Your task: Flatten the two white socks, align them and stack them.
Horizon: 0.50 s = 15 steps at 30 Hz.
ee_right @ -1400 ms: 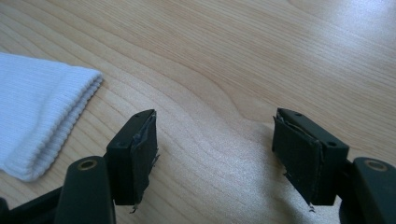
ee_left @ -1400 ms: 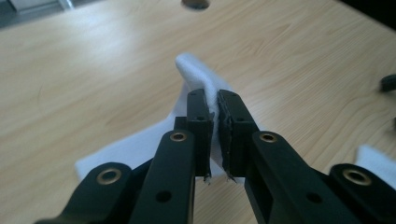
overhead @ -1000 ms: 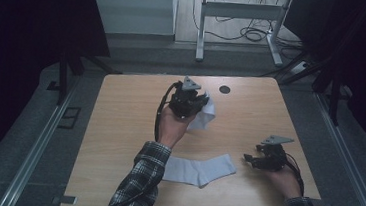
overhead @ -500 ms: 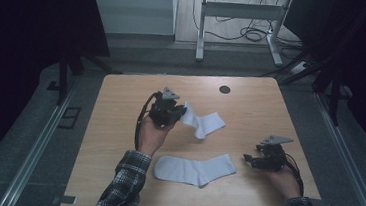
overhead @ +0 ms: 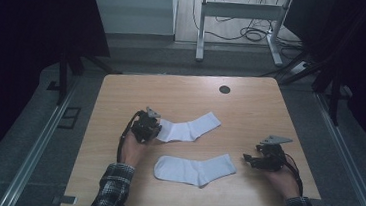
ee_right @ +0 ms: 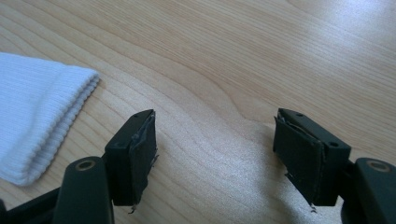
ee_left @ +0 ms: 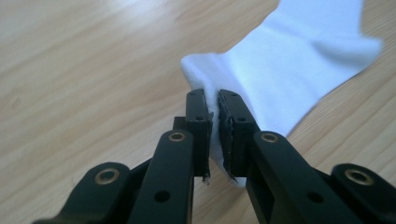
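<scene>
White far sock (overhead: pixel 188 130) is pinched at one end by the low left gripper (overhead: pixel 147 127); the left gripper view shows fabric squeezed between the jaws. Right gripper (overhead: pixel 261 158) rests agape beside the near sock (overhead: pixel 195 168).

A: What is the person wearing?
B: Plaid sleeves, dark checked with pale lines, on both forearms.
A: And the tools?
B: The left gripper (overhead: pixel 146 126) and the right gripper (overhead: pixel 261 157) are black, each with a grey three-cornered plate on top and a black cable looping off the back.
A: The fingers (ee_right: pixel 133 156)?
B: Flat black blocks with worn, frayed pad edges, on black links with brass-coloured rivets and small screw holes.
</scene>
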### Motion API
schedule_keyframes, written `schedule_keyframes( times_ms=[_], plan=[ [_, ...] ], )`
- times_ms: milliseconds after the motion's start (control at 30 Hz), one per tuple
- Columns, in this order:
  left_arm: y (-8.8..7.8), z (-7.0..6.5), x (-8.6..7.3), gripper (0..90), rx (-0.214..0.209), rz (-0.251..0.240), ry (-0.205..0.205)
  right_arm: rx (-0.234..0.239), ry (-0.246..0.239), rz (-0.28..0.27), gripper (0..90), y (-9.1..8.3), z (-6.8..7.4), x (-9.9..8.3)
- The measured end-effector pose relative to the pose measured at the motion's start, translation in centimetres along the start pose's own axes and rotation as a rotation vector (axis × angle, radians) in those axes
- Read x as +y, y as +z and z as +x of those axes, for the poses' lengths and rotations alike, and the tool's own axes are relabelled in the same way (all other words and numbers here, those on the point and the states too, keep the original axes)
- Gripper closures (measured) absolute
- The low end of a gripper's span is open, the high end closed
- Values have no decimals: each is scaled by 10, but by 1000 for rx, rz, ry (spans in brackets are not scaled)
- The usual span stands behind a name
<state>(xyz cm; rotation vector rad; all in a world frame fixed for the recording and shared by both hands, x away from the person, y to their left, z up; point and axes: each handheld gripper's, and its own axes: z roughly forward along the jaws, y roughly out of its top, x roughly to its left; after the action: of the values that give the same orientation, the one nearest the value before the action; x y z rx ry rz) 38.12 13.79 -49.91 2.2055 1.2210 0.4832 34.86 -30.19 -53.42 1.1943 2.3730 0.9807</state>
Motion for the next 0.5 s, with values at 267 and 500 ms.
schedule_keyframes(
  times_ms=[267, 500],
  plan=[
    [-4, 21, -18, 638, 9, -82, -125, -13, -11, 11, 295, 0, 2, 1],
    [-1, 22, -19, 591, 10, -106, -144, -31, -1, 32, 308, 1, 5, 4]
  ],
)
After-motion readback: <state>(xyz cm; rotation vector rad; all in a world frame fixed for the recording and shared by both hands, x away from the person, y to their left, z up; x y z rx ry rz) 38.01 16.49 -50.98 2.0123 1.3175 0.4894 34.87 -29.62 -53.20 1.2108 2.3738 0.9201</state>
